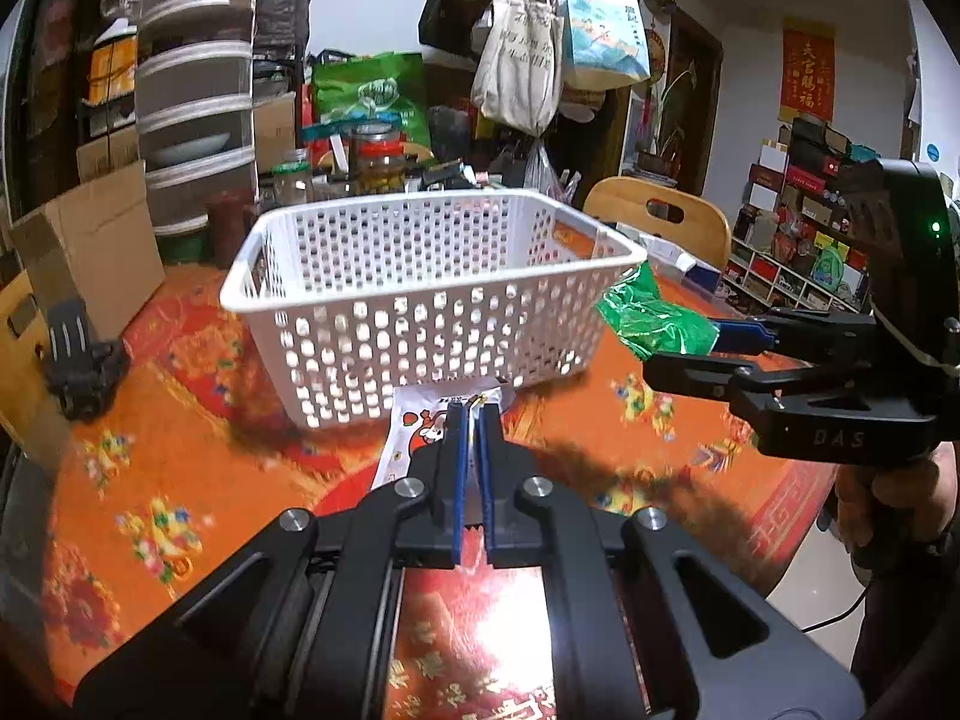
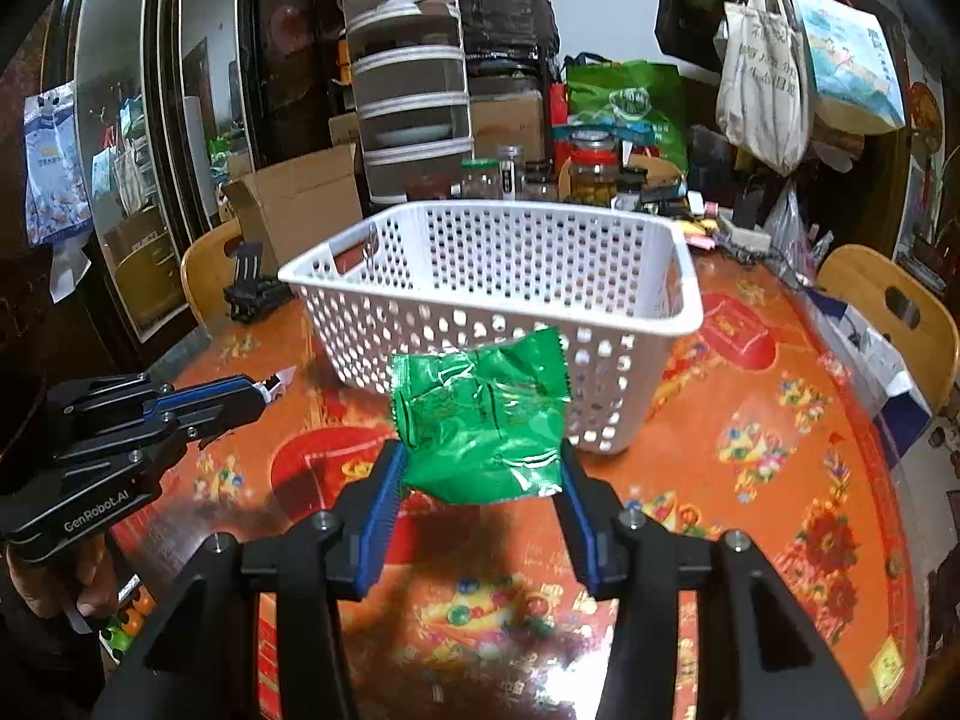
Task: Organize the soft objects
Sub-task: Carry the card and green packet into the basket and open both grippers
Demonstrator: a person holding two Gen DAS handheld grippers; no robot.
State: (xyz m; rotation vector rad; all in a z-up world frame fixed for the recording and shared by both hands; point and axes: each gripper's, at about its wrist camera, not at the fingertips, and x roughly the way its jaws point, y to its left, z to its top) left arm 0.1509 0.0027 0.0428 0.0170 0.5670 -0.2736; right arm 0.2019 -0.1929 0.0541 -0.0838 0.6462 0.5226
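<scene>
A white perforated basket (image 1: 432, 300) stands on the orange patterned table (image 1: 180, 420); it also shows in the right wrist view (image 2: 498, 294). My left gripper (image 1: 474, 414) is shut on a flat white snack packet (image 1: 414, 426) with red cartoon print, held just in front of the basket's near wall. My right gripper (image 2: 477, 468) is shut on a crinkly green packet (image 2: 480, 420), held above the table close to the basket's near corner. In the left wrist view the right gripper (image 1: 714, 342) and the green packet (image 1: 654, 318) sit at the basket's right side.
Jars (image 1: 378, 162), a stacked container tower (image 1: 192, 108) and a cardboard box (image 1: 90, 246) crowd the table's back. A black clamp (image 1: 78, 360) lies at the left. Wooden chairs (image 1: 660, 216) stand around the table. Bags (image 1: 522, 54) hang behind.
</scene>
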